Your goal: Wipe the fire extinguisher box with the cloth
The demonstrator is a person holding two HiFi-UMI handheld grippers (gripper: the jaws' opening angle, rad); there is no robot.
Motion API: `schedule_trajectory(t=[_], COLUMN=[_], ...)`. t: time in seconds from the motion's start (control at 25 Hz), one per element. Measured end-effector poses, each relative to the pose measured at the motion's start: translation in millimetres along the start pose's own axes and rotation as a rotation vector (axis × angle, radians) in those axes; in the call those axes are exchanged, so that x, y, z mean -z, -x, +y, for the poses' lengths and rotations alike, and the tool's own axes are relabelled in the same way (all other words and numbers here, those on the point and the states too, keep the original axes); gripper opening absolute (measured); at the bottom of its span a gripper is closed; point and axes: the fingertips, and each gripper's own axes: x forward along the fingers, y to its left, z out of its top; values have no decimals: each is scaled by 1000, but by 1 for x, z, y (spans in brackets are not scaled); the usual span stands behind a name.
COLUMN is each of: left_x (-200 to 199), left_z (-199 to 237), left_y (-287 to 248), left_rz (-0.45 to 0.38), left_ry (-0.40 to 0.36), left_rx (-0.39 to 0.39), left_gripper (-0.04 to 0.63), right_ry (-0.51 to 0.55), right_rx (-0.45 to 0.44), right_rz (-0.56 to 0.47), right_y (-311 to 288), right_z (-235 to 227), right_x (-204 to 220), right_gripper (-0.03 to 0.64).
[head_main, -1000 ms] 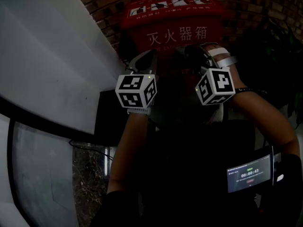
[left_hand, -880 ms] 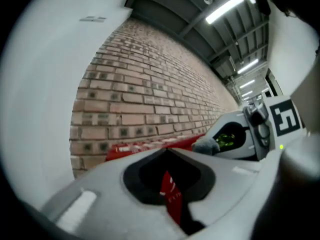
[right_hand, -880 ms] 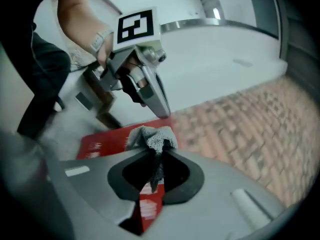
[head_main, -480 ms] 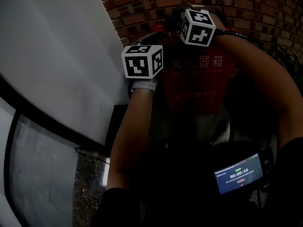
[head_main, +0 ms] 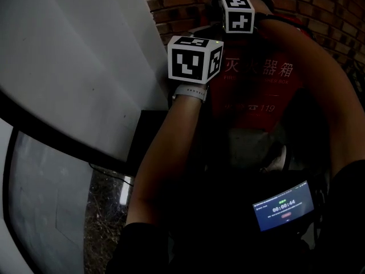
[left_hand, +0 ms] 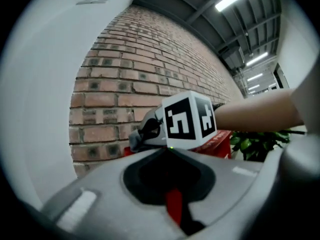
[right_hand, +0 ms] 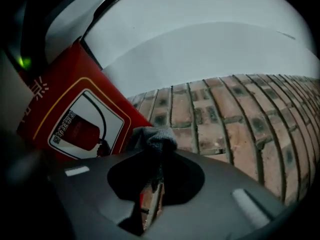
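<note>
The brick wall [head_main: 182,4] stands behind the red fire extinguisher box [head_main: 256,90], which is upright against it. The right gripper [right_hand: 155,151] is nearer to the top of the box. Its jaws pinch the grey cloth [right_hand: 152,138], and the box face lies to their left. The left gripper [left_hand: 170,153], jaws pressed together on nothing, waits just beside.

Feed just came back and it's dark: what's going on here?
A person holds both grippers up at the red fire extinguisher box against the red-brown brick wall. The right gripper, fingers shut on a crumpled grey cloth, is at the box's top edge. The left gripper, fingers together with nothing held, sits just beside it.
</note>
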Motion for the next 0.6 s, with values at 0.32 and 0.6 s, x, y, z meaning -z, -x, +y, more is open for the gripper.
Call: schedule_trajectory(t=[0.32,0.6], left_x=[5,5], left_z=[3,3], left_y=[-2,-2], left_rz=[34,35], left_ry=[-19,-21], left_rx=[-13,-42], left_gripper=[2,2], right_ry=[44,34], right_rx=[-98,-85], right_rz=[44,100], right_y=[-4,16], right_z=[16,21], right_x=[17,59], right_gripper=[31,31])
